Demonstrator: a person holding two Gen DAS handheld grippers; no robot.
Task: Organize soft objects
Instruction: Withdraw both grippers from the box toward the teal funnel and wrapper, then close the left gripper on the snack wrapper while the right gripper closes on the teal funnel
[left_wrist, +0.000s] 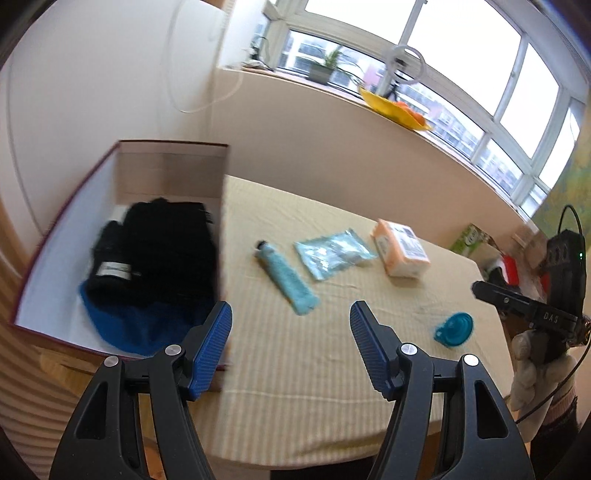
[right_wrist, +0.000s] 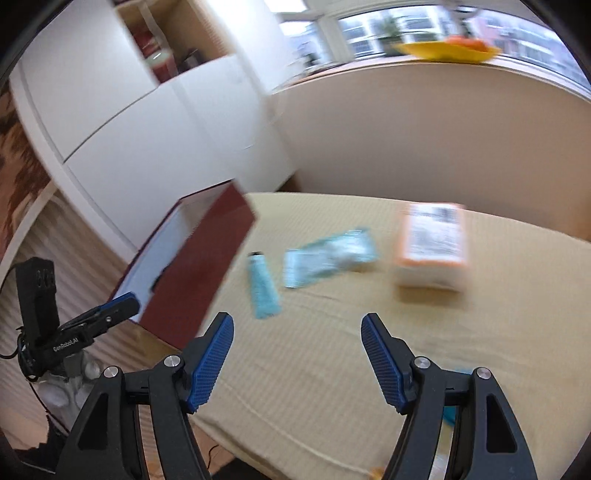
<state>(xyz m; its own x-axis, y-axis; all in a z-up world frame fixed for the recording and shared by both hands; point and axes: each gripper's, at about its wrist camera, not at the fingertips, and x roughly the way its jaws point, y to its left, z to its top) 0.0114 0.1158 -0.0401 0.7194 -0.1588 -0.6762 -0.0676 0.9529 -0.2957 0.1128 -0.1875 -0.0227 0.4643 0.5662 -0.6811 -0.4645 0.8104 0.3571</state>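
A red box with a white inside stands on the table's left and holds black knit items over a blue fabric. On the beige cloth lie a teal tube, a pale blue packet, an orange and white pack and a teal collapsible cup. My left gripper hovers open and empty beside the box's near right corner. My right gripper is open and empty over the cloth, short of the tube, the packet and the pack.
A gloved hand carries the right gripper at the table's right edge. The left gripper shows beside the box. A low wall and a sill with a yellow bowl run behind the table. White cabinets stand behind the box.
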